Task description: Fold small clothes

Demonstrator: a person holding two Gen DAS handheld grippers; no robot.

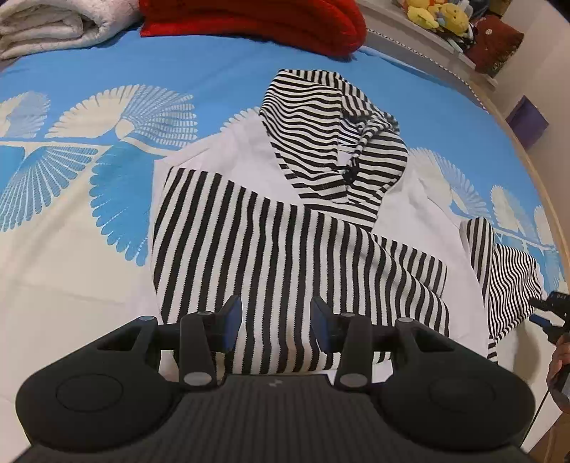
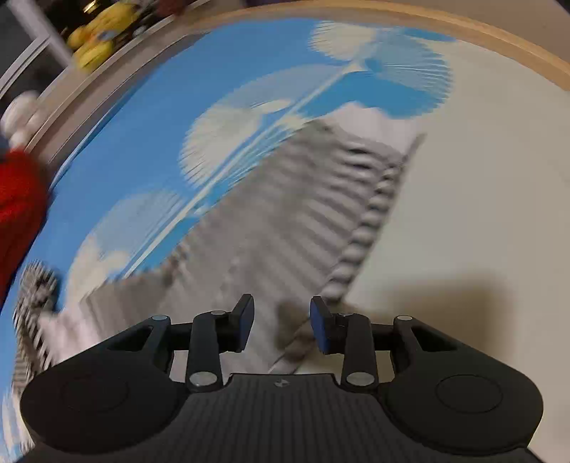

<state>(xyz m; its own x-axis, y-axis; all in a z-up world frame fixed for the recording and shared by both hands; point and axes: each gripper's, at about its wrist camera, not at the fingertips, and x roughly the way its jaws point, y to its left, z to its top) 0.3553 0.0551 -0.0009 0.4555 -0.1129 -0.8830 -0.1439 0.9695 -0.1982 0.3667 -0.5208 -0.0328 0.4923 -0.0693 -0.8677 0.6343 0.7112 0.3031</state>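
Left wrist view: my left gripper (image 1: 276, 326) hung over the near hem of a black-and-white striped hooded top (image 1: 285, 228), its blue-padded fingers (image 1: 233, 326) spread apart with only cloth showing in the gap and nothing clamped. The top lay flat on a blue bedsheet with a white fan pattern (image 1: 107, 107); one striped sleeve (image 1: 249, 249) was folded across the white body, and the striped hood (image 1: 320, 135) lay at the far end. The other striped sleeve (image 1: 506, 277) trailed off to the right, where my right gripper (image 1: 550, 313) appeared at the frame edge, just beside the cuff; from this view I could not tell whether it touched the fabric. A rolled white quilt (image 1: 46, 28) and a red knitted item (image 1: 256, 21) lay at the far end of the bed, with yellow plush toys (image 1: 438, 16) on a ledge beyond. Right wrist view, heavily motion-blurred: my right gripper (image 2: 281, 326) likewise had its fingers (image 2: 319, 329) parted and held nothing. A blurred striped sleeve (image 2: 285, 213) extended ahead of it over the sheet (image 2: 149, 124), with the wooden bed edge (image 2: 463, 28) curving along the top.
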